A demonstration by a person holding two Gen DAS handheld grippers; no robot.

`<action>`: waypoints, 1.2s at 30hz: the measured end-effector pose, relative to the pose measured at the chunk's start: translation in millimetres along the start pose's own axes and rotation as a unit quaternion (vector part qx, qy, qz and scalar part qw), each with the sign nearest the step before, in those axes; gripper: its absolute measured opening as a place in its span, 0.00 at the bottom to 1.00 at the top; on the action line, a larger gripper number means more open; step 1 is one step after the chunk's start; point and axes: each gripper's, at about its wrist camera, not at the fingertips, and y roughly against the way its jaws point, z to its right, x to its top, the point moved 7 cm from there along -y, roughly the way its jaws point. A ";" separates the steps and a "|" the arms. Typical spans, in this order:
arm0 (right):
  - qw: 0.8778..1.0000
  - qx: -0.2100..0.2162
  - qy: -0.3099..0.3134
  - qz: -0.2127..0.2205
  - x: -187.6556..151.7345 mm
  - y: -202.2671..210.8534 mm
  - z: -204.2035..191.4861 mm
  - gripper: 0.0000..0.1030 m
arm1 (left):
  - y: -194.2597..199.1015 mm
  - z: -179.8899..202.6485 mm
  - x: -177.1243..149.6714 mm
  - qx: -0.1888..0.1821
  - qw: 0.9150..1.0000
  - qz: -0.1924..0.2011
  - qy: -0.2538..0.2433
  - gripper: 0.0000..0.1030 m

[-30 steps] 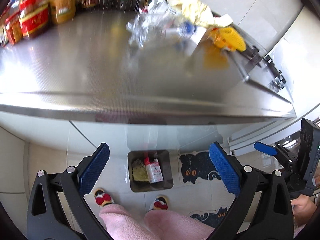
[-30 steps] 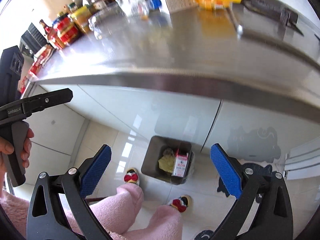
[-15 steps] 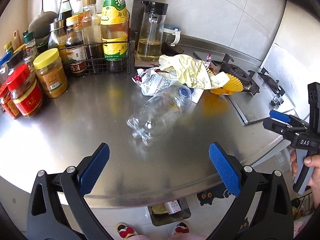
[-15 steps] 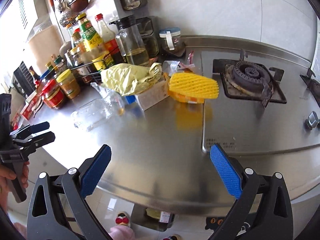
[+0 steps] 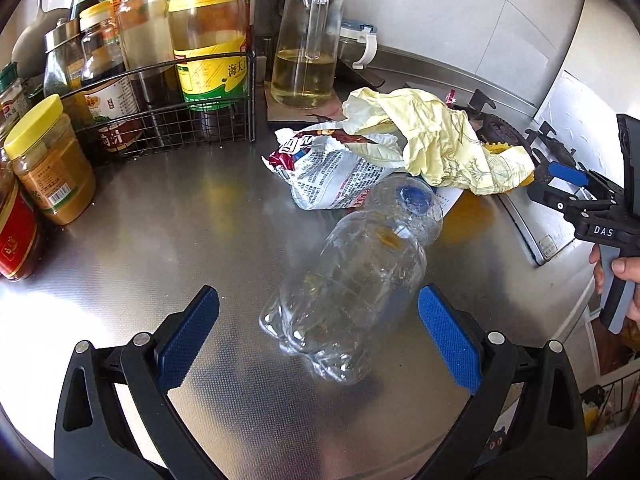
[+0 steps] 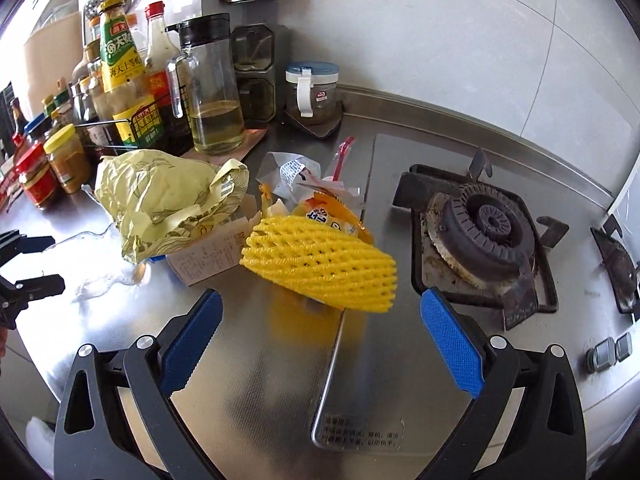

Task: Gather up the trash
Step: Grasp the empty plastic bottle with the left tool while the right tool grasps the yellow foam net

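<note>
We hold both jaws spread, the left gripper (image 5: 318,340) framing the light, slippery, crushable clear bottle (image 5: 352,280) at its ribbed base, the right gripper (image 6: 320,344) facing the soft yellow foam net (image 6: 320,268) on the surface (image 5: 160,232)

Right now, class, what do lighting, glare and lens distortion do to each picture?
Left wrist view: the fisheye bends the counter edge into a curve and darkens the corners; soft sheen on the steel; the clear plastic bottle stays readable. Right wrist view: strong light from the left washes that bottle nearly white, while the yellow foam net stays sharp.
</note>
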 end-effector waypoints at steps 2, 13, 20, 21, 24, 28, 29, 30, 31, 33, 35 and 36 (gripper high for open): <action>1.000 0.011 0.003 -0.004 3.3 -5.5 -1.2 0.91 | -4.6 3.4 2.2 -0.007 1.000 -0.001 -0.004 0.92; 0.998 0.048 -0.003 -0.032 -1.8 -12.4 -7.8 0.22 | -11.6 14.1 1.0 -0.038 0.999 -0.005 -0.015 0.73; 0.998 0.067 -0.015 -0.012 -0.3 11.5 -12.2 0.14 | -2.5 18.1 -8.8 -0.049 0.999 -0.001 -0.015 0.66; 0.997 0.069 -0.017 -0.008 -0.7 16.1 -12.8 0.14 | -1.1 19.4 -9.9 -0.051 0.999 -0.001 -0.016 0.64; 0.997 0.075 -0.026 -0.001 -3.3 28.4 -13.1 0.14 | 2.3 25.1 -14.7 -0.056 0.998 -0.003 -0.022 0.62; 0.995 0.093 -0.044 0.001 -12.8 42.3 -15.0 0.14 | 4.1 35.8 -22.0 -0.062 0.998 -0.004 -0.032 0.62; 0.994 0.096 -0.047 0.001 -16.0 45.9 -16.3 0.14 | 4.4 39.0 -23.4 -0.065 0.997 -0.004 -0.035 0.62; 0.994 0.097 -0.048 0.001 -19.1 49.2 -17.6 0.14 | 4.6 42.1 -24.6 -0.067 0.997 -0.004 -0.038 0.62; 0.994 0.098 -0.049 0.001 -22.4 52.5 -18.9 0.14 | 4.5 45.0 -25.0 -0.069 0.997 -0.004 -0.039 0.62; 0.993 0.102 -0.054 -0.002 -29.6 59.0 -20.4 0.14 | 3.8 52.3 -26.1 -0.076 0.996 -0.005 -0.043 0.62; 0.992 0.107 -0.062 -0.003 -36.9 65.9 -21.1 0.14 | 1.8 58.6 -25.8 -0.079 0.996 -0.008 -0.049 0.63; 0.992 0.109 -0.066 -0.003 -40.5 69.4 -21.5 0.14 | 0.8 61.2 -25.0 -0.079 0.995 -0.008 -0.053 0.63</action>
